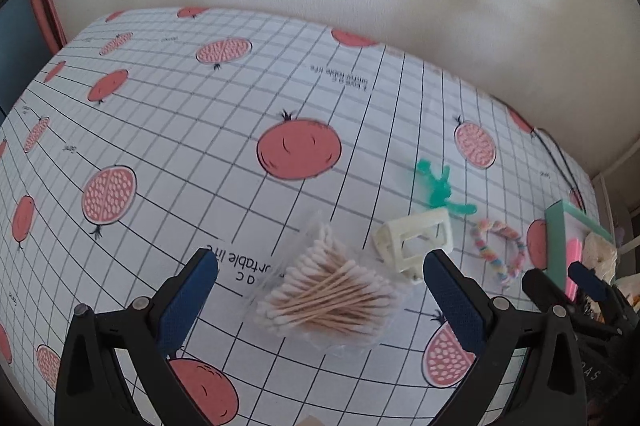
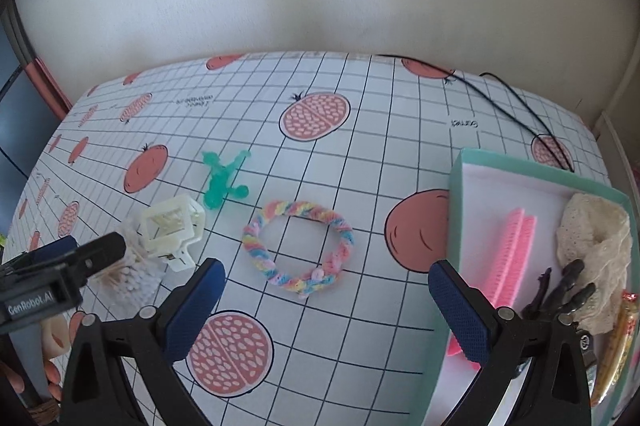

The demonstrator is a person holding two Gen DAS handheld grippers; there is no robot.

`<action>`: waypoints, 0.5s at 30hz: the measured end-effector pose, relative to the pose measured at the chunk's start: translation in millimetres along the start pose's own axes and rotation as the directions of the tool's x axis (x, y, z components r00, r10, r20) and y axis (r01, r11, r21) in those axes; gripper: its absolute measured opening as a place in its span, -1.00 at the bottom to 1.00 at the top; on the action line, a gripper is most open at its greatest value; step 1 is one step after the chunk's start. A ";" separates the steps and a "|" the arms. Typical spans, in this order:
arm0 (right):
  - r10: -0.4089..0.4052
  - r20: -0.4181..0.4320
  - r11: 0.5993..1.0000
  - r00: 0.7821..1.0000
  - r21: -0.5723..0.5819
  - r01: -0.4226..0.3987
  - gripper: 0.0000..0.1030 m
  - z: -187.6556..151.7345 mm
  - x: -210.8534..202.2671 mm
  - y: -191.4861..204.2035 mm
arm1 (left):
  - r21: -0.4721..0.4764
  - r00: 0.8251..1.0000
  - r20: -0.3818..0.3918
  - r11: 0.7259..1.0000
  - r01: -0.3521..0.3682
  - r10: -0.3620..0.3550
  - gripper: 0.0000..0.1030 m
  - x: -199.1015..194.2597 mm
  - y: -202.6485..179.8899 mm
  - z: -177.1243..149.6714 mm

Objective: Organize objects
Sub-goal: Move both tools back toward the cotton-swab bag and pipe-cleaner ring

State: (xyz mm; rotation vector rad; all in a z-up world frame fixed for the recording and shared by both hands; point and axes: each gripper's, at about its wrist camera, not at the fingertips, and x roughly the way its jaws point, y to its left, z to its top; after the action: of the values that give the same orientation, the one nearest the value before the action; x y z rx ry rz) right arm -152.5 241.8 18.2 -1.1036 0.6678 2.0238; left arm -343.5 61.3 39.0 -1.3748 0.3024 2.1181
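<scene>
Two grippers you hold hover over the table, both with jaws spread wide and gripping nothing. Your left gripper (image 1: 320,290) frames a clear packet of cotton swabs (image 1: 332,298); a cream hair claw (image 1: 416,242) lies just beyond. Your right gripper (image 2: 326,300) frames a pastel braided scrunchie (image 2: 300,250). Right of it sits a teal tray (image 2: 456,186) holding a pink comb (image 2: 514,254). A green clip (image 2: 222,182) lies farther out.
</scene>
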 end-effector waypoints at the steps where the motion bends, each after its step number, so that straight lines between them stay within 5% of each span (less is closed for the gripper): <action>1: 0.001 -0.005 1.000 1.000 -0.001 -0.001 1.00 -0.7 2.2 1.4 | 0.008 1.000 -0.012 1.000 -0.002 0.002 0.99 3.4 -0.3 -1.1; 15: 0.001 -0.044 1.000 0.999 -0.025 -0.003 0.99 -5.8 24.0 6.0 | 0.078 0.995 -0.103 0.997 -0.006 0.014 0.99 22.3 -8.7 -9.4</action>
State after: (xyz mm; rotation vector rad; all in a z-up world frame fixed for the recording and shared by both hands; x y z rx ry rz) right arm -163.3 242.3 -4.8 -1.1658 0.6680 2.0195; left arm -337.8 71.5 16.1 -1.4427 0.4290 2.0247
